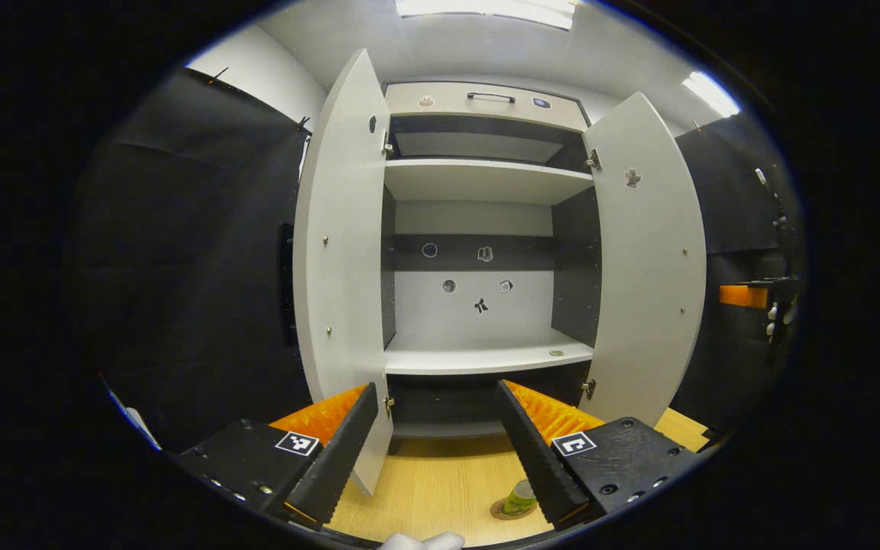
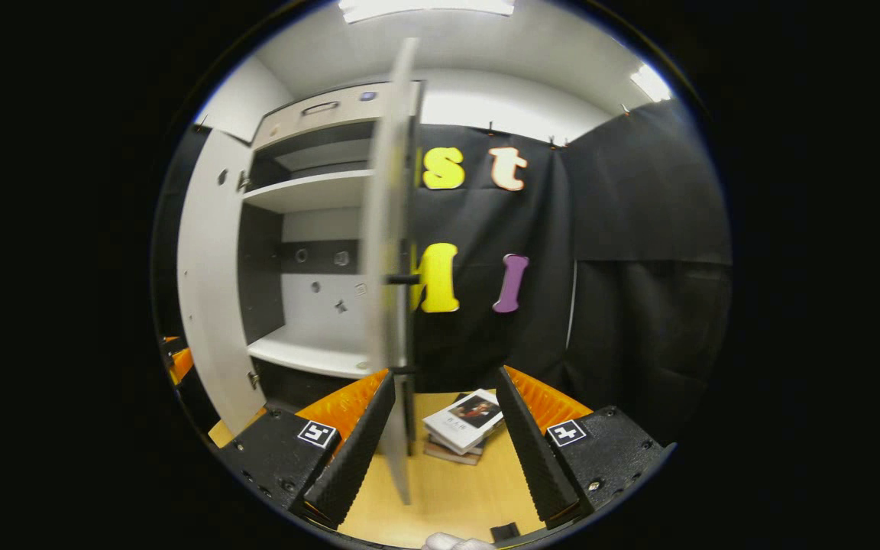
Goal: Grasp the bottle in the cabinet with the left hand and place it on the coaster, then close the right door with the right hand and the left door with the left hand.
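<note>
A small green-labelled bottle [image 1: 521, 498] stands on a round coaster [image 1: 503, 512] on the wooden table, just in front of the cabinet and close beside one finger of my left gripper [image 1: 436, 388]. That gripper is open, holds nothing, and faces the cabinet's middle shelf [image 1: 486, 356]. The left door [image 1: 341, 252] and the right door [image 1: 650, 260] both stand wide open. In the right gripper view the right door [image 2: 390, 252] is edge-on, with its lower edge between the fingers of my open right gripper [image 2: 445, 376]; whether it touches is unclear.
A few stacked books [image 2: 464, 422] lie on the table [image 2: 448, 489] past the right door. A dark handle [image 2: 402, 279] sticks out of that door's edge. The other gripper [image 1: 749, 296] and a gloved hand are at the far right of the left gripper view.
</note>
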Demonstrator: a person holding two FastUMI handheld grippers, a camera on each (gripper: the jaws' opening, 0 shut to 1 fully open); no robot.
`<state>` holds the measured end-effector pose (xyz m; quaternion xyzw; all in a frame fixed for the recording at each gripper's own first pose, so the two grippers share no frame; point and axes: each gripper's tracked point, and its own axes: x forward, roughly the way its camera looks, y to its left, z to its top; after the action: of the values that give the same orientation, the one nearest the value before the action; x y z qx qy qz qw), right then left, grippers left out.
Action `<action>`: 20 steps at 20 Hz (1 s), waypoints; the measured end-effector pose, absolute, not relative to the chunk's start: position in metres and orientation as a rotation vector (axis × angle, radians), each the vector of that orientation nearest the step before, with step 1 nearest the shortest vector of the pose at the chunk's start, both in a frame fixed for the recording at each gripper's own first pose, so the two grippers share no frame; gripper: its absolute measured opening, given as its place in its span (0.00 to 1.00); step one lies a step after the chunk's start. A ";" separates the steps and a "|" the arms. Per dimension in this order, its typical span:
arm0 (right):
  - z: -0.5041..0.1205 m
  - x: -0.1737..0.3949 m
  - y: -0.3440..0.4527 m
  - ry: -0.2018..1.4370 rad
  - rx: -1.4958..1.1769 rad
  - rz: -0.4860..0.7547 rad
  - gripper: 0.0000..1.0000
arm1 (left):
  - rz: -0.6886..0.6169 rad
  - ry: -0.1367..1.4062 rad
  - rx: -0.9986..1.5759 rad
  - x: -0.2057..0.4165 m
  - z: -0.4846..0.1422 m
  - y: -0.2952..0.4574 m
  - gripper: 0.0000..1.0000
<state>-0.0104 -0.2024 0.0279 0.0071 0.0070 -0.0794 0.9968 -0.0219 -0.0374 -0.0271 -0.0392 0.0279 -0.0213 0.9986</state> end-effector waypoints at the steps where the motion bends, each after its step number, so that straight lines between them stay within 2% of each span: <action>1: 0.030 -0.004 -0.216 0.014 0.018 -0.158 0.82 | -0.033 0.061 -0.084 -0.022 -0.026 -0.042 0.95; 4: 0.040 0.019 -0.247 0.016 0.009 -0.144 0.82 | 0.007 0.063 -0.089 -0.025 -0.022 -0.050 0.95; 7: 0.042 0.042 -0.250 0.030 0.023 -0.078 0.82 | 0.054 0.056 -0.086 -0.028 -0.013 -0.056 0.95; 14: 0.049 0.072 -0.217 0.032 0.046 0.117 0.82 | 0.111 0.054 -0.053 -0.040 -0.002 -0.083 0.95; 15: 0.050 0.073 -0.207 0.036 0.047 0.160 0.82 | 0.120 0.053 -0.051 -0.042 -0.001 -0.086 0.90; 16: 0.049 0.075 -0.200 0.045 0.041 0.185 0.82 | 0.126 0.054 -0.054 -0.043 -0.001 -0.088 0.95; 20: 0.054 0.076 -0.199 0.051 -0.001 0.210 0.81 | 0.163 0.059 -0.053 -0.051 0.000 -0.093 0.95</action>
<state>0.0761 -0.1991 0.0538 -0.0006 0.0256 0.1049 0.9941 -0.0511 -0.0930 -0.0003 -0.0266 0.0293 0.0814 0.9959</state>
